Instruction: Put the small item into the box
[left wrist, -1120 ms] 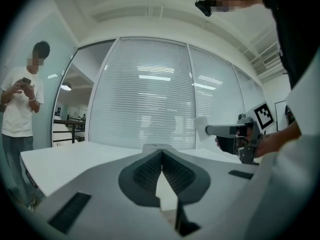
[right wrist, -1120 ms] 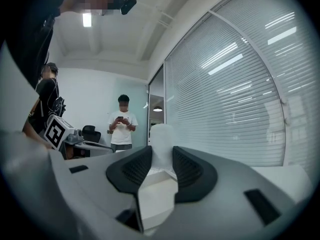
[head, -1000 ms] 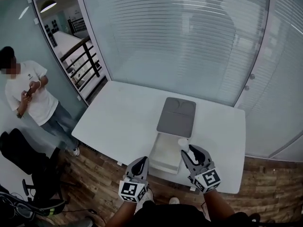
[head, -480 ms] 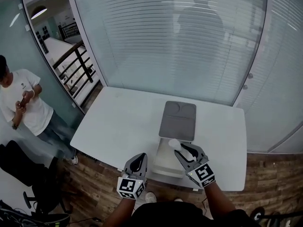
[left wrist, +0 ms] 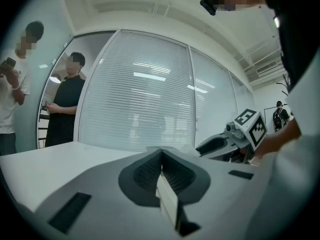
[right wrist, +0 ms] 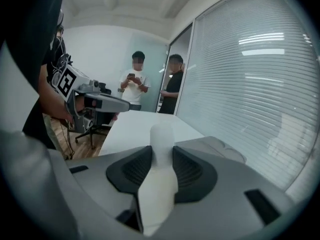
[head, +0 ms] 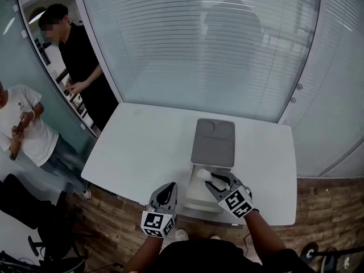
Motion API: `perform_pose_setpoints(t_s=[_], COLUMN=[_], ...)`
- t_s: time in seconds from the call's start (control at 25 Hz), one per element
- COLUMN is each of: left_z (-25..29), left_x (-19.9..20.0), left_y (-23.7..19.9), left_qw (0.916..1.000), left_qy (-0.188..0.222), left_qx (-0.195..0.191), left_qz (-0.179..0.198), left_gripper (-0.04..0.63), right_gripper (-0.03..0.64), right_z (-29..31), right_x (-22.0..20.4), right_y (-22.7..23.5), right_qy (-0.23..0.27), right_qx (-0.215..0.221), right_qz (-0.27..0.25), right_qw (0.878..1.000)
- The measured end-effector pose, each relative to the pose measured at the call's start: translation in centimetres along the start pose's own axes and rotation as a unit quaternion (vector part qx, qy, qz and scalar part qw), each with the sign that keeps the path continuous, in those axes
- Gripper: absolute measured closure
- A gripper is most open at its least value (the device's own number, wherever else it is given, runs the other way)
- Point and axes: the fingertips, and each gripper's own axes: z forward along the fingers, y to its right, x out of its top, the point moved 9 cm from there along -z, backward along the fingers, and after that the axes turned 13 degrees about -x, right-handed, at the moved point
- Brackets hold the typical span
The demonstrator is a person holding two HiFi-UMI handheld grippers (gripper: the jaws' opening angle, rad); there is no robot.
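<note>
A white open box (head: 192, 193) stands at the table's near edge, its grey lid (head: 213, 142) folded back flat behind it. My right gripper (head: 212, 178) hangs over the box's far end, shut on the small item (head: 202, 175), a white bottle-shaped piece. In the right gripper view the small item (right wrist: 161, 149) sticks up from between the dark pads (right wrist: 190, 171). My left gripper (head: 165, 195) sits left of the box off the table's near edge, jaws shut with nothing in them. In the left gripper view its jaws (left wrist: 161, 158) meet, and the right gripper (left wrist: 222, 145) shows to the right.
The white table (head: 142, 152) stands against a glass wall with blinds (head: 199, 44). Two people stand beyond the table's left end, one in black (head: 79, 67) and one in a white shirt (head: 25, 132). Wooden floor (head: 114, 226) and a dark chair lie near left.
My right gripper has carried the small item left and forward, from the box's right rim to above the box. A person in black has come into view at the left. The left gripper stays put.
</note>
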Motion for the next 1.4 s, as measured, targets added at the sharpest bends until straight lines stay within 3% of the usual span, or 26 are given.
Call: perform_pose_setpoints(t_s=[0.36, 0.56, 0.92, 1.12, 1.4], left_z=[0.0, -0.6, -1.9, -2.3, -2.1], left_x=[0.0, 0.5, 0.3, 0.0, 0.0], left_y=[-0.9, -1.2, -2.6, -2.9, -3.4], left_qw=[1.0, 1.0, 1.0, 0.9999, 0.9999], left_qy=[-0.001, 0.003, -0.002, -0.001, 0.005], left_qx=[-0.002, -0.004, 0.009, 0.012, 0.007], left_qz=[-0.001, 0.001, 0.002, -0.006, -0.01], left_gripper=[0.583, 0.583, 0.583, 0.583, 0.583], right_gripper=[0.477, 0.477, 0.476, 0.474, 0.471], right_z=[3.2, 4.8, 7.3, 7.8, 8.0], right_x=[-1.5, -2.1, -2.5, -2.3, -2.4], right_y=[-1.6, -2.5, -4.2, -4.6, -4.4], right_qy=[-0.111, -0.183, -0.263, -0.285, -0.286], right_qx=[0.047, 0.045, 0.061, 0.064, 0.045], right_qz=[-0.054, -0.096, -0.164, -0.175, -0.191], right_qw=[0.991, 0.977, 0.949, 0.94, 0.938])
